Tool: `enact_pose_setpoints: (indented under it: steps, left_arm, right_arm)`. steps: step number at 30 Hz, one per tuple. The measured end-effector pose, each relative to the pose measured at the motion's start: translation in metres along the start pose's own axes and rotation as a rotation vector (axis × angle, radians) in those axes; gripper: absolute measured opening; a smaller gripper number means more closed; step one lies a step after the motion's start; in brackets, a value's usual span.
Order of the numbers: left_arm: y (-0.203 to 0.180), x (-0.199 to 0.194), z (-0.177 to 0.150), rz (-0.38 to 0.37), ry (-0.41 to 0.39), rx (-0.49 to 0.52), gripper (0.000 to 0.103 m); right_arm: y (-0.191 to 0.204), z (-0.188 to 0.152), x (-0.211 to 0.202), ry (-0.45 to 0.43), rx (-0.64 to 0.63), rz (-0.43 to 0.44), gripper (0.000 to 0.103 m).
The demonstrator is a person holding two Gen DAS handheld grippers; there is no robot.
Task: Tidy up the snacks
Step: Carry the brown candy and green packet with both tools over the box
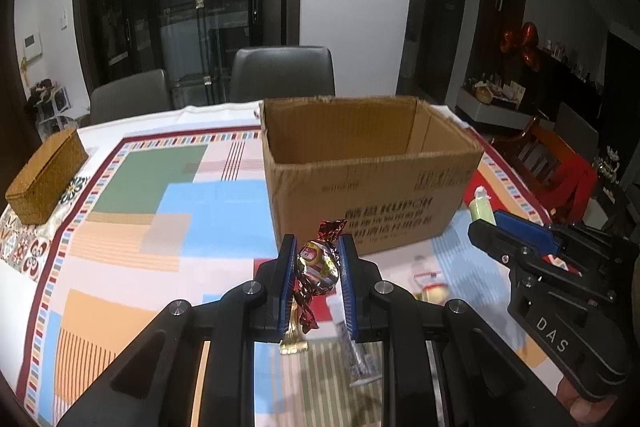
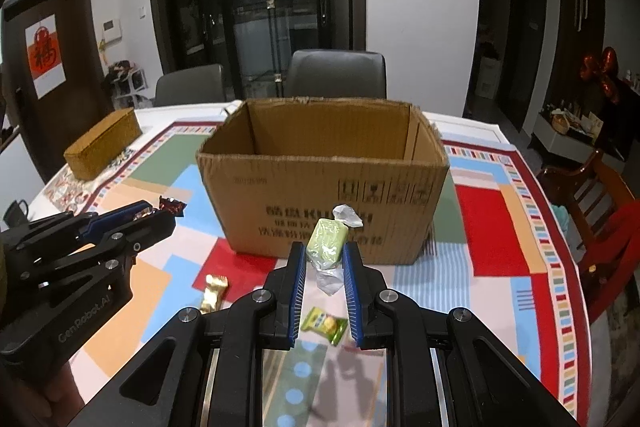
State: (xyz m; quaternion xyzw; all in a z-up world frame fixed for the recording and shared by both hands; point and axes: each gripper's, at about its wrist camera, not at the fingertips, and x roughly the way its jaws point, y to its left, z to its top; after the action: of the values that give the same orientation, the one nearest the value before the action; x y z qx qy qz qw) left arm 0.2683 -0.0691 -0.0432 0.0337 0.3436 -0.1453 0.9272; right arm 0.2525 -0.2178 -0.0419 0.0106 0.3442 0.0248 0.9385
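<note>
Fingers of both grippers, left (image 1: pixel 318 263) and right (image 2: pixel 324 259), clenched wrapped sweets: red-foil candy (image 1: pixel 318 267), pale-green candy (image 2: pixel 326 241); the open brown cardboard box (image 2: pixel 320 179) ahead awaited drops.

The right claw (image 2: pixel 324 255) grips a green wrapped candy (image 2: pixel 326 239) before the open cardboard box (image 2: pixel 320 183); the left claw (image 2: pixel 158 215) pinches a red-foil candy (image 2: pixel 173 205).

The cardboard box (image 2: pixel 324 183) stood on the tablecloth (image 2: pixel 500 227), two chairs (image 2: pixel 336 73) behind it, the woven box (image 2: pixel 102 143) well left, loose sweets (image 2: pixel 214 293) lying before it.
</note>
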Motion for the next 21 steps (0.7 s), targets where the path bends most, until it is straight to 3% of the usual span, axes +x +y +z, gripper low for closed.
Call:
enact_pose_setpoints:
  steps: [21]
  left_arm:
    - [-0.003,0.005,0.047,-0.002,-0.055,0.001,0.021]
  right_arm:
    - [-0.019,0.041,-0.008,-0.084,0.027,-0.012,0.02]
